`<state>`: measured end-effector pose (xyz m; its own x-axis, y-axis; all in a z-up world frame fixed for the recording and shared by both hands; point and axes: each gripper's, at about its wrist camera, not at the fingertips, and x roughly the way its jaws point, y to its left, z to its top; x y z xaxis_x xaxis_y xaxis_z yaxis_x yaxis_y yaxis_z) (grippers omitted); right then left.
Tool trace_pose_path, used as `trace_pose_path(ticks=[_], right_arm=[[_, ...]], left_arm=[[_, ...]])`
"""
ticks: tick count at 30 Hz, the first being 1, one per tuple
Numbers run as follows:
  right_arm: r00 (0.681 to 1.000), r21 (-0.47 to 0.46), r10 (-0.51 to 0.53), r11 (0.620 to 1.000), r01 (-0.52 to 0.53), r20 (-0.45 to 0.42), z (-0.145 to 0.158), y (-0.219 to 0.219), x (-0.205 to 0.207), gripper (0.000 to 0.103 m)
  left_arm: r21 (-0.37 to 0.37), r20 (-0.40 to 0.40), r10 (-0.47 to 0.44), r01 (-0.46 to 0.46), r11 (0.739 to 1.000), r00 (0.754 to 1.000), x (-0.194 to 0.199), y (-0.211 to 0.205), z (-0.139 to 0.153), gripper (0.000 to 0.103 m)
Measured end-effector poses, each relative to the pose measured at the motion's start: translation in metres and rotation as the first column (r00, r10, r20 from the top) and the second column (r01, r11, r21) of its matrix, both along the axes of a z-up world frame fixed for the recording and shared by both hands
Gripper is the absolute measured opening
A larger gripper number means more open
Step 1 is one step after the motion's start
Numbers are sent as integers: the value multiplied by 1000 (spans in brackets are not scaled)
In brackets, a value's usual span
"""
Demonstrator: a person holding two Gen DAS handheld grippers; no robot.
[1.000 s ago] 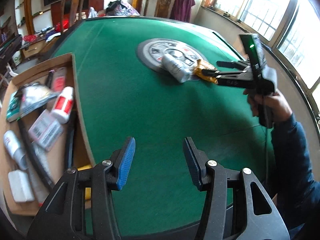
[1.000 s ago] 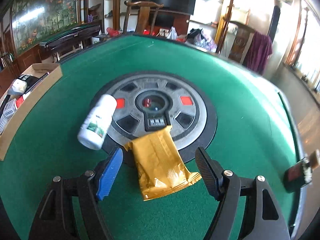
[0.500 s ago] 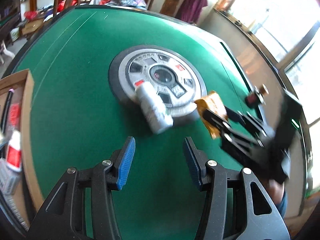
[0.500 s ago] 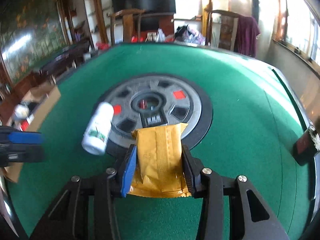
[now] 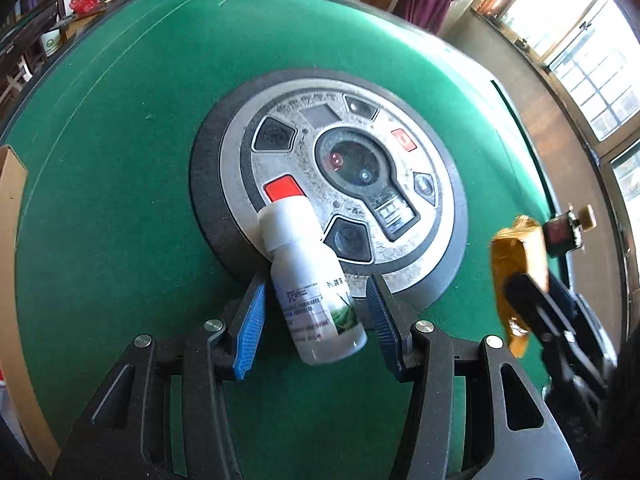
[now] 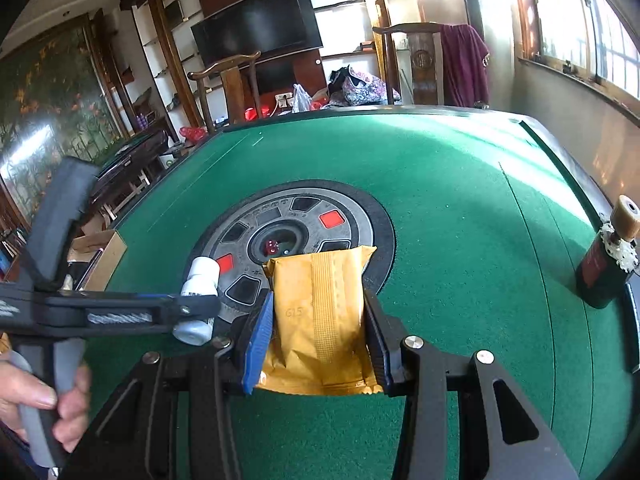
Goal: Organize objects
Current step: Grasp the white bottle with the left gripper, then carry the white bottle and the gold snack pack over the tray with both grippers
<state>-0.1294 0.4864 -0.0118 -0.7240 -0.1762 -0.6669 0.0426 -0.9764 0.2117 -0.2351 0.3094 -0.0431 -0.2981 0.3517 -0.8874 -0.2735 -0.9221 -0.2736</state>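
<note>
Straddling the white plastic bottle with a printed green-and-white label [image 5: 316, 292], the left gripper [image 5: 316, 328] has its blue-padded jaws spread apart, one on each side of the bottle's body, with a gap visible on both sides. The bottle lies on its side between the pads, its white cap end resting up on the rim of the round grey control hub with red buttons [image 5: 352, 184] just ahead of the fingers, its base end nearest the tool on the green felt tabletop [image 5: 120, 160].

It looks light and rigid, with a smooth round wall, so it may roll or squirt out if pinched near the cap or the rounded base. The labelled mid-body, squarely between the pads, seems the surest place to take it. Because it sits tilted on the hub's edge, it may pivot as the jaws meet it.

Off to the left tool's right, the right gripper [image 6: 316, 332] is clamped on the flat golden-yellow foil sachet [image 6: 320, 312], pads pressing its two long edges. The packet looks soft and crinkly, light, and slightly bowed by the squeeze; a firm hold across its width should keep it from sliding.

A cardboard box edge [image 5: 10, 208] shows far to the left tool's left.
</note>
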Motion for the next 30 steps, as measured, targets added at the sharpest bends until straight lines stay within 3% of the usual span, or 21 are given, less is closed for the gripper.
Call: trace_pose_path(ticks=[3,6,19,30], right_arm=[[1000,-5,3,1000,-3,0,1,0,-1,44],[1000,-8,7,1000,-7,-1,2,-1,0,44],[997,38,79,996,-80,25,-10,-32,-2,44],[985,97,166,981,-169,43,-21,-68,2,44]], left_arm=[[-21,-41,-15,15,1000,999,1,1,0,48],[-29,-74,-19,17,999,997,7,-5,-2,34],[-29,-193,-65,60,998,979,67,-34,-8,34],[-44,-285,-55,45,998,957,87,-45,0,34]])
